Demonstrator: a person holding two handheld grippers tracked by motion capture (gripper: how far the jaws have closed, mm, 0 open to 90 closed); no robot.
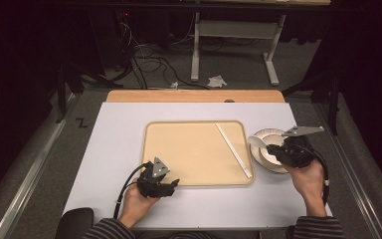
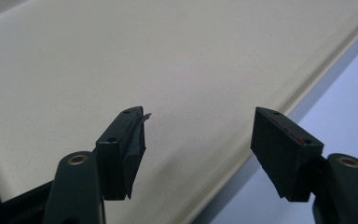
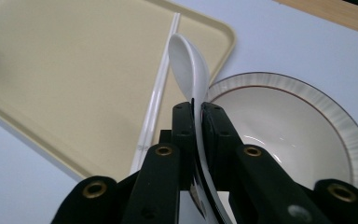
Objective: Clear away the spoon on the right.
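Now right gripper (image 3: 196, 109) clamps white spoon (image 3: 189, 63) w/ bowl (image 3: 307, 135) beside.

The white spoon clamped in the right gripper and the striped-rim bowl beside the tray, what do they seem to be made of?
White spoon: likely glazed ceramic or melamine; smooth, glossy, opaque, thick-walled. Striped-rim bowl: probably glazed ceramic; shiny highlights inside, fine grey rim lines, thin brown ring. Plastic can't be ruled out.

Tray (image 1: 179, 149) floor lies open — only chopsticks (image 1: 233, 149) cross its right side.
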